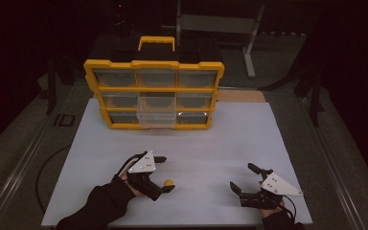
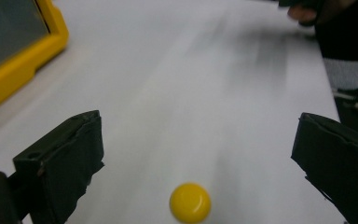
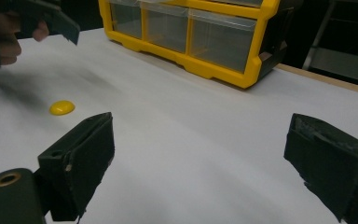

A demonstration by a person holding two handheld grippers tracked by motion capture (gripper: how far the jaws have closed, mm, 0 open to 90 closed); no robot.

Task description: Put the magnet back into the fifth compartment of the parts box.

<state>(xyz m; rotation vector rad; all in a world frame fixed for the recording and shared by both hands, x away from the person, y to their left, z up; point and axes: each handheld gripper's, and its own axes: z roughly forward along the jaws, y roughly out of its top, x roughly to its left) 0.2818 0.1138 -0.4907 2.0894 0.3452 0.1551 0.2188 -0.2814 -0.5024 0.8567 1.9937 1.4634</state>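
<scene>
A small yellow disc [image 1: 168, 182] lies flat on the white table [image 1: 206, 143], near its front edge and left of the middle. It sits between the two spread black jaws of the left gripper [image 1: 165, 173], touching neither; in the left gripper view the disc [image 2: 189, 202] shows low and central, with a jaw well off to each side, so the jaws are released and hold nothing. The right gripper [image 1: 243, 177] rests near the table's front right corner, well apart from the disc, its jaws likewise wide apart and empty. At the far side of the table stands a yellow drawer organizer [image 1: 154, 93] with clear drawers, one middle drawer [image 1: 157, 111] pulled partly out towards the person.
</scene>
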